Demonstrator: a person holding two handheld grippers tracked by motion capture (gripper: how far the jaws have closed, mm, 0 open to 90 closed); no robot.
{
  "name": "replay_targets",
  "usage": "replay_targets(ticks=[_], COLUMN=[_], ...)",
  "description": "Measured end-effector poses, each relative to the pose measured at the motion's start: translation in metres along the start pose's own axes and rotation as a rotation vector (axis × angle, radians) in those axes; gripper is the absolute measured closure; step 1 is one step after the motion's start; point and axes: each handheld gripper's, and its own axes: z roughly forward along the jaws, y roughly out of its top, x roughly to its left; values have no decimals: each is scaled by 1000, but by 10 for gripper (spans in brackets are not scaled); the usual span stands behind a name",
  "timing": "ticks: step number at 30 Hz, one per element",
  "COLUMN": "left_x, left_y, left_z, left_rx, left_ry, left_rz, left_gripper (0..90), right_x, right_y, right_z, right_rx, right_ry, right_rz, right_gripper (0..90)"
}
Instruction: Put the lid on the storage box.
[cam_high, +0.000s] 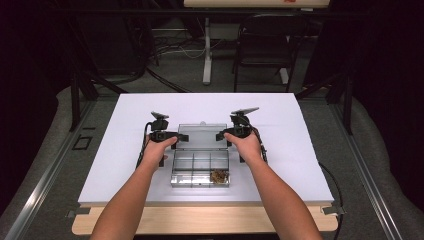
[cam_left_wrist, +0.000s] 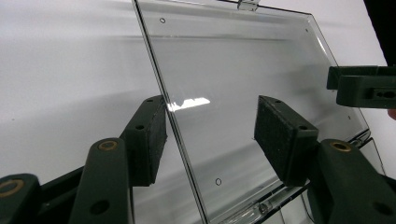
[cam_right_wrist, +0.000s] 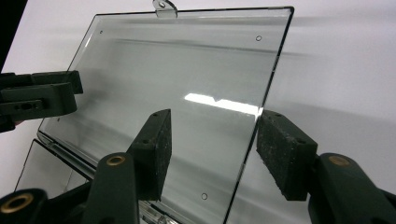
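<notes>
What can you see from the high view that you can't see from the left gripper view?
The high view alone takes in the box's compartments, the brown bits in the near right one, the person's forearms and a chair beyond the table. The left gripper view alone gives a close look at its own black pads, standing open astride the lid's side edge. Both share the clear lid and the white table.

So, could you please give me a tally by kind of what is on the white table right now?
Clear plastic boxes with the lid open: 1
Clumps of small brownish bits in the box's front right compartment: 1
Hand-held grippers, one at each side edge of the lid: 2, left gripper and right gripper
Total: 4
</notes>
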Motion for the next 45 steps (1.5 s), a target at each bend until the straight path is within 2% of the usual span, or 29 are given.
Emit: replay_targets(ticks=[5, 15, 18, 31, 36, 45], left_x=[-2, -5, -7, -9, -11, -14], left_y=[0, 3, 3, 4, 5, 5], left_z=[-2, -9, -10, -17, -21, -28], left_rx=[-14, -15, -19, -30, -35, -38], left_ry=[-7, -3, 1, -11, -11, -21], left_rz=[-3, 22, 23, 27, 52, 66], left_gripper=[443, 448, 450, 476, 481, 484], right_x=[1, 4, 6, 8, 9, 9], right_y=[0, 0, 0, 0, -1, 0], right_z=[-3, -10, -11, -18, -22, -29], right_rx=[-4, -30, -42, -64, -80, -82], right_ry=[-2, 9, 11, 22, 32, 50], right_rz=[-4, -25, -18, -47, -58, -80], right_gripper=[458, 457, 458, 459, 461, 484])
